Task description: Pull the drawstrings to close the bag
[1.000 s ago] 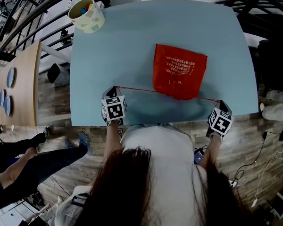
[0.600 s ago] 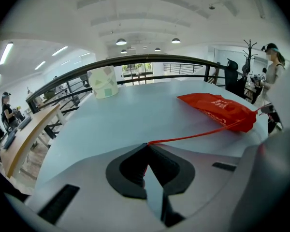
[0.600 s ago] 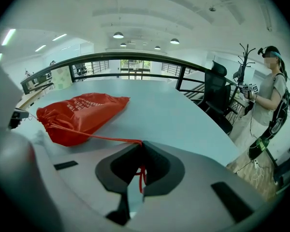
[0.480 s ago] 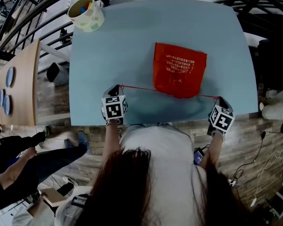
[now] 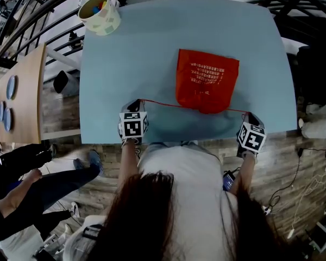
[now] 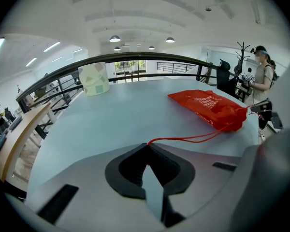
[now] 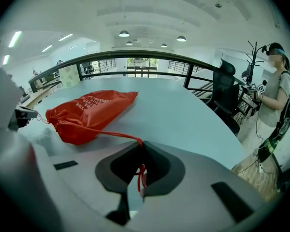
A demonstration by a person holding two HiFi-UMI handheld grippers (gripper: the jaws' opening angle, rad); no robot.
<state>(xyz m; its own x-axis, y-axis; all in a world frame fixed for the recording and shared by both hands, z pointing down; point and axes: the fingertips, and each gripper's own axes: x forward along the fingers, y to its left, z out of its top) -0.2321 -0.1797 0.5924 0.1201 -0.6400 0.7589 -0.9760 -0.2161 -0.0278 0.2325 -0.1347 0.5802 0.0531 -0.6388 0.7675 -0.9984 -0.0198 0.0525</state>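
Red drawstrings [image 5: 160, 103] still taut in clenched jaws of left gripper [image 5: 137, 103] and right gripper [image 5: 249, 115], bag [image 5: 206, 80] unmoved

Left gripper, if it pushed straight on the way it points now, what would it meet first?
Probably bare blue tabletop: the left gripper, shut on the red drawstring, points down at it; the red bag lies off to the right.
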